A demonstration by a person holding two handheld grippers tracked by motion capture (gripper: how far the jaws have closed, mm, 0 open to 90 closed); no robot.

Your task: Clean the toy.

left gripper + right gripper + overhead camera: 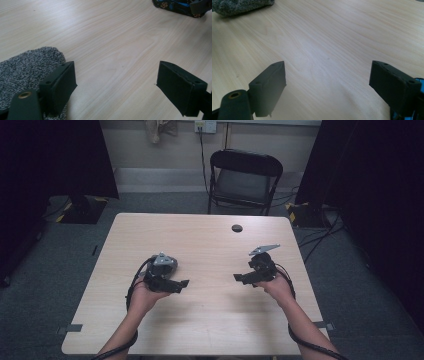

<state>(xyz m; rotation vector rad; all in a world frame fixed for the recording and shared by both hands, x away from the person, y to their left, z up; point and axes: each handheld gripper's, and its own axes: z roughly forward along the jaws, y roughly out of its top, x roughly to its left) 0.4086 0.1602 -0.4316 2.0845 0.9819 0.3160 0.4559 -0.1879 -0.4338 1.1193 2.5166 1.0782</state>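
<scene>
Both pairs of black jaws stand wide apart with only bare wood between them. In the left gripper view, the left gripper has a speckled grey knitted cloth at the lower left of the frame, lying just beside and partly behind its left-hand jaw; whether the jaw touches it I cannot tell. In the right gripper view, the right gripper also holds nothing, and the same grey cloth shows at the upper left corner, well apart from its jaws.

At the upper right of the left gripper view lies a black and blue object with orange-ringed details, too cropped to identify. In the high view both hands hover over the lower middle of the pale wooden table, jaws pointing toward each other.

Judging by this, no grasp has been made: the cloth lies flat and untouched by any closed grip, so the handling appears to lie ahead.
</scene>
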